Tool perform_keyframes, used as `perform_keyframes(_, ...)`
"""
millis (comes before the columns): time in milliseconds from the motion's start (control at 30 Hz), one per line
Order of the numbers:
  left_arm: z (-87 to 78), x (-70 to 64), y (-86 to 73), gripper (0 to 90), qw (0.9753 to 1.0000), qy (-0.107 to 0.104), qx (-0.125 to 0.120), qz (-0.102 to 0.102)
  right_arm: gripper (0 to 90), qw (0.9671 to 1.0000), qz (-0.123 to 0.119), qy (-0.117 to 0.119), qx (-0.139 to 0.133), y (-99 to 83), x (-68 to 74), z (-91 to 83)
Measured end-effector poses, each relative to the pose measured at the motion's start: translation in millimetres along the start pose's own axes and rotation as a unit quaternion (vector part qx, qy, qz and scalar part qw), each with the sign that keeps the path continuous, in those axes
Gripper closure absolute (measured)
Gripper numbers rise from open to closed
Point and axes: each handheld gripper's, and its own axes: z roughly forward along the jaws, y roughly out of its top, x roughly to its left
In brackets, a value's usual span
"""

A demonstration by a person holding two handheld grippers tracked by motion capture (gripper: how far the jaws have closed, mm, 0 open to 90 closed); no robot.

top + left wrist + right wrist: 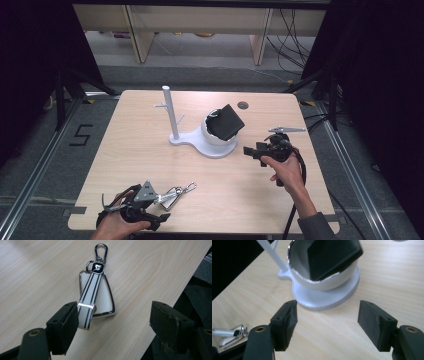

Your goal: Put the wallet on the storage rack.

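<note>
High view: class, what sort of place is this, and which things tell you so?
Probably a lab or recording workspace: a bare wooden table ringed by black curtains, loose cables on the floor behind, and a taped number marker beside it.

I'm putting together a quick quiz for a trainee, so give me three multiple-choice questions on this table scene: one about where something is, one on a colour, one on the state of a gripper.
1. Where does the key fob lie?
A. near the table's front edge, by the left gripper
B. in the bowl
C. hung on the post

2. What colour is the wallet-like thing in the bowl?
A. white
B. black
C. red

3. How does the left gripper stand?
A. shut on the fob
B. open, jaws apart around the fob's strap end
C. shut on nothing

Answers:
1. A, the high view shows it flat on the wood there.
2. B, it looks dark against the white bowl.
3. B, the left gripper view shows a wide gap.
</note>
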Motion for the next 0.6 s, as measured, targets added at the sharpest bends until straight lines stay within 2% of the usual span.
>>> perform_keyframes(67,0.4,1.6,-0.5,22.8,1.0,0.006,-0.002,0.005,31.8,1.0,0.003,-0.001,0.007,-9.3,2.7,-0.1)
perform_keyframes(100,0.4,1.6,-0.5,22.7,1.0,0.006,-0.002,0.005,31.4,0.9998,0.014,-0.005,0.014,-12.1,4.8,0.2)
perform_keyframes(133,-0.5,2.3,-0.2,22.7,1.0,0.001,0.003,0.008,31.4,0.9998,0.014,-0.005,0.014,-12.1,4.8,0.2)
perform_keyframes(167,0.3,2.1,-0.6,22.7,1.0,0.002,0.0,-0.001,31.1,0.9999,-0.006,-0.007,0.011,-17.1,2.2,0.1)
perform_keyframes(367,1.2,3.5,-1.3,21.5,1.0,0.008,0.0,0.001,30.1,0.9997,0.0,-0.009,0.022,-30.6,3.6,1.5)
perform_keyframes(400,0.5,3.7,-1.2,21.6,1.0,0.003,0.003,0.003,29.6,0.9996,-0.004,-0.008,0.027,-35.6,5.1,3.0)
perform_keyframes(500,1.1,4.0,-1.4,21.5,1.0,0.008,0.0,0.0,29.0,0.9994,-0.008,-0.01,0.034,-40.3,7.9,5.3)
perform_keyframes(533,1.7,4.0,-1.5,21.6,0.9999,0.008,-0.001,-0.006,28.0,0.9992,-0.016,-0.003,0.037,-44.3,11.0,7.4)
perform_keyframes(600,1.1,4.3,-1.3,21.5,1.0,0.008,0.0,-0.003,27.7,0.999,-0.015,-0.004,0.042,-45.6,12.7,7.7)
